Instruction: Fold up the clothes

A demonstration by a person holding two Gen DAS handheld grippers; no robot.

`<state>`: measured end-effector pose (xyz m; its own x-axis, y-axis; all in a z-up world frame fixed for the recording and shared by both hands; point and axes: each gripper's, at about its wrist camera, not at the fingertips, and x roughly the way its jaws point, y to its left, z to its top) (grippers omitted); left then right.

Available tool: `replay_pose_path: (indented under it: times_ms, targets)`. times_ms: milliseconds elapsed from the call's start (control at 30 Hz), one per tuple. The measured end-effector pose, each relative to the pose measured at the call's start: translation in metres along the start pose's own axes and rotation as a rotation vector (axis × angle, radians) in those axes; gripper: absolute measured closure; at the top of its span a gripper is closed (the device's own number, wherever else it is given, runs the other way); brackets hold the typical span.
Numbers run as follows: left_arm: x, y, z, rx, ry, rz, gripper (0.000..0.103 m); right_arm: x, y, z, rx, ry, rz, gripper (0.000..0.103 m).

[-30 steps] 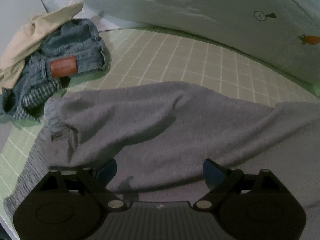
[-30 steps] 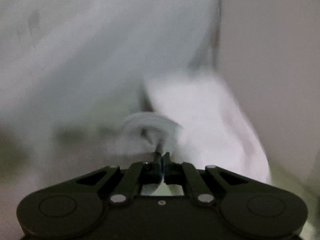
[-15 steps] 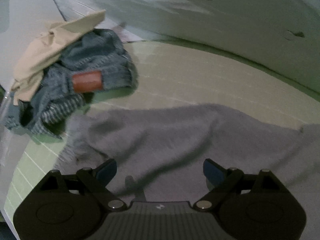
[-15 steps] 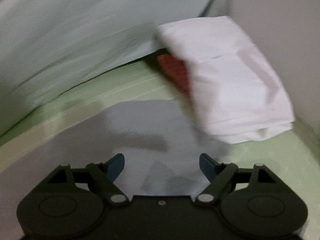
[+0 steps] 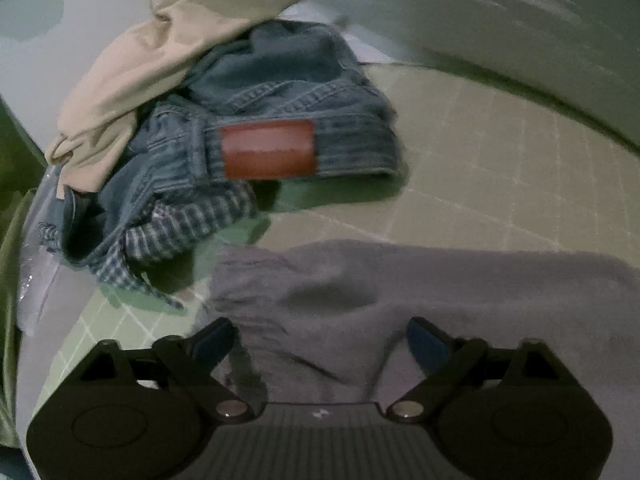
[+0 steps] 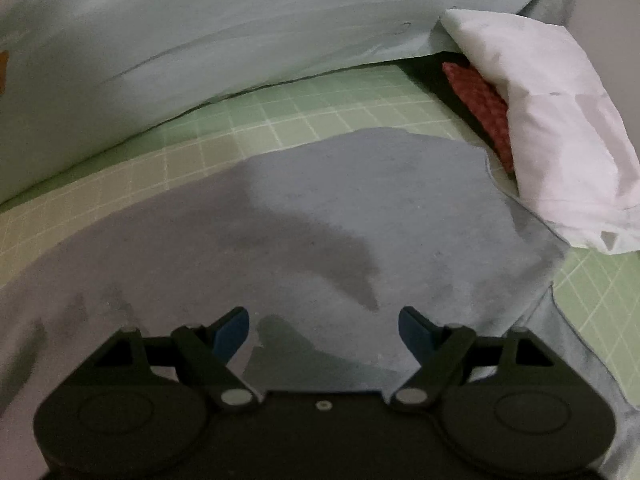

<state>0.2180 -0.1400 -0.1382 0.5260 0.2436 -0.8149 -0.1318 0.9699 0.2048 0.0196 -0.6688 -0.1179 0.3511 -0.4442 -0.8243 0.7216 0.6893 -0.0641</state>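
A grey fleece garment (image 5: 440, 300) lies spread on the green grid mat (image 5: 500, 152); the right wrist view shows its other end (image 6: 360, 208). My left gripper (image 5: 320, 340) hovers open over the garment's gathered left edge, nothing between its blue pads (image 5: 212, 340). My right gripper (image 6: 324, 330) stands open above the garment's right part, its blue pads (image 6: 232, 330) wide apart and empty. A pile of unfolded clothes sits at the far left: blue jeans (image 5: 280, 120) with a brown patch, a beige garment (image 5: 160, 52) and a checked shirt (image 5: 180, 224).
A folded white garment (image 6: 552, 128) lies on a red checked one (image 6: 480, 96) at the right. A pale green bedsheet bulge (image 6: 240, 40) runs along the back of the mat. The mat's left edge (image 5: 44, 300) is near the pile.
The right gripper went from shut to wide open and swung over the grey garment. The left gripper shifted left along the garment toward the clothes pile, staying open.
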Motion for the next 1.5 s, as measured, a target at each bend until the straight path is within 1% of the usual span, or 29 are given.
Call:
replay_pose_path:
  times_ms: [67,100,200,267,400,500,633,733,767,833,933,1000,1067,1167,1200,1233,1267,1300,1333,1367,1433,1500]
  targets:
    - [0.008,0.009,0.002,-0.011,-0.018,0.013,0.005,-0.003,0.004,0.0,-0.004,0.001,-0.009,0.02]
    - [0.012,0.012,0.003,-0.007,-0.032,0.031,0.005,-0.003,0.005,0.001,-0.005,0.003,-0.013,0.02]
    - [0.023,0.024,0.011,0.014,-0.07,0.118,0.005,-0.003,0.005,0.003,-0.003,0.012,-0.023,0.02]
    - [0.031,0.037,0.017,-0.001,-0.078,0.144,0.003,-0.002,0.006,0.005,-0.001,0.02,-0.027,0.02]
    - [0.045,0.059,0.026,-0.067,-0.085,0.136,0.001,0.003,0.007,0.01,-0.014,0.019,-0.042,0.02]
    - [0.05,0.062,0.031,-0.051,-0.099,0.161,0.001,0.007,0.005,0.016,-0.022,0.01,-0.047,0.02]
    - [0.056,0.064,0.038,-0.095,-0.091,0.192,0.001,0.015,-0.006,0.032,-0.013,-0.009,-0.048,0.02]
    - [0.054,0.06,0.043,-0.099,-0.051,0.217,0.001,0.03,-0.024,0.054,0.045,-0.032,-0.057,0.019]
    - [0.05,0.059,0.042,-0.095,-0.041,0.214,0.001,0.037,-0.032,0.064,0.074,-0.038,-0.062,0.019]
    - [0.044,0.055,0.041,-0.087,-0.019,0.208,0.001,0.052,-0.05,0.082,0.168,-0.044,-0.069,0.019]
    - [0.029,0.051,0.034,-0.086,-0.006,0.182,0.001,0.071,-0.08,0.107,0.377,-0.063,-0.067,0.019]
    - [0.018,0.045,0.027,-0.084,0.002,0.174,0.001,0.084,-0.091,0.12,0.468,-0.078,-0.094,0.019]
    - [0.011,0.035,0.019,-0.076,0.015,0.165,0.001,0.098,-0.097,0.132,0.524,-0.085,-0.144,0.019]
    - [-0.001,0.016,0.01,-0.064,0.032,0.138,0.001,0.118,-0.1,0.142,0.546,-0.044,-0.202,0.02]
    - [-0.005,0.01,0.008,-0.058,0.035,0.126,0.001,0.122,-0.1,0.141,0.549,-0.036,-0.217,0.021]
    - [-0.009,0.004,0.005,-0.052,0.038,0.114,0.001,0.124,-0.1,0.14,0.551,-0.031,-0.231,0.024]
    - [-0.012,-0.001,0.004,-0.046,0.039,0.099,0.001,0.127,-0.099,0.139,0.553,-0.026,-0.245,0.03]
    - [-0.017,-0.007,0.005,-0.042,0.039,0.082,0.001,0.129,-0.099,0.138,0.555,-0.02,-0.26,0.056]
    - [-0.021,-0.013,0.005,-0.037,0.039,0.065,0.001,0.128,-0.098,0.137,0.537,-0.026,-0.279,0.095]
    - [-0.025,-0.02,0.005,-0.03,0.039,0.048,0.001,0.126,-0.1,0.135,0.534,-0.038,-0.263,0.1]
    - [-0.038,-0.034,0.009,-0.005,0.017,0.015,0.001,0.116,-0.108,0.128,0.555,-0.073,-0.211,0.101]
    - [-0.051,-0.047,0.012,0.022,-0.017,-0.017,0.001,0.094,-0.113,0.115,0.565,-0.138,-0.169,0.101]
